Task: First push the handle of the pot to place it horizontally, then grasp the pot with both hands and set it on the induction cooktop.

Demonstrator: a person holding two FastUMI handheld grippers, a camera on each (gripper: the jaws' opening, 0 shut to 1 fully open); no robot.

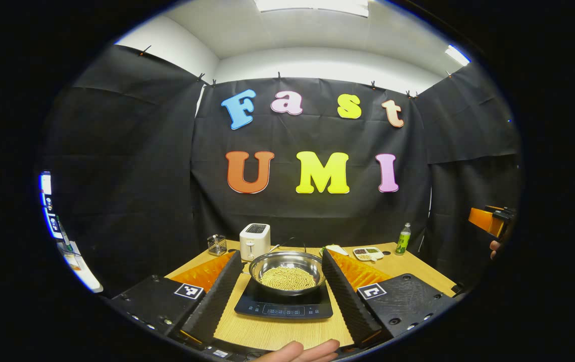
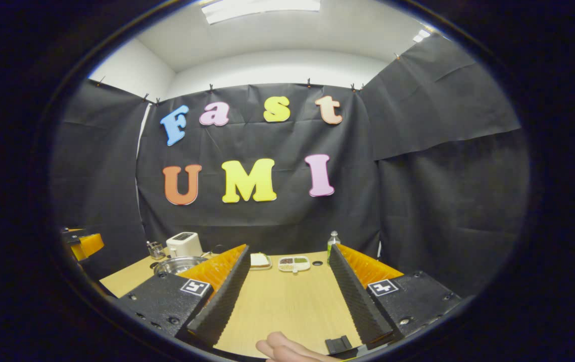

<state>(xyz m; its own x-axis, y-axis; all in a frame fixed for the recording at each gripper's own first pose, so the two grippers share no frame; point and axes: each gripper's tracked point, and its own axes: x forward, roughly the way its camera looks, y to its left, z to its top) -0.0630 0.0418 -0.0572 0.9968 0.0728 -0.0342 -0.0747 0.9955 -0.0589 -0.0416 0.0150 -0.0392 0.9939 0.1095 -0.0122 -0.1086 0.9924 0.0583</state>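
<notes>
A steel pot holding yellowish grains sits on the black induction cooktop in the middle of the wooden table. Its thin wire handle shows behind the rim. My left gripper is open, its fingers wide on either side of the pot and raised above the table, touching nothing. In the right gripper view the pot appears at the left, partly behind a finger. My right gripper is open over bare tabletop. The right gripper also appears at the far right of the left gripper view, held by a hand.
A white toaster and a small glass jar stand behind the pot at the back left. A divided dish of beans, a green bottle and a small white plate sit at the back. A hand shows at the bottom edge.
</notes>
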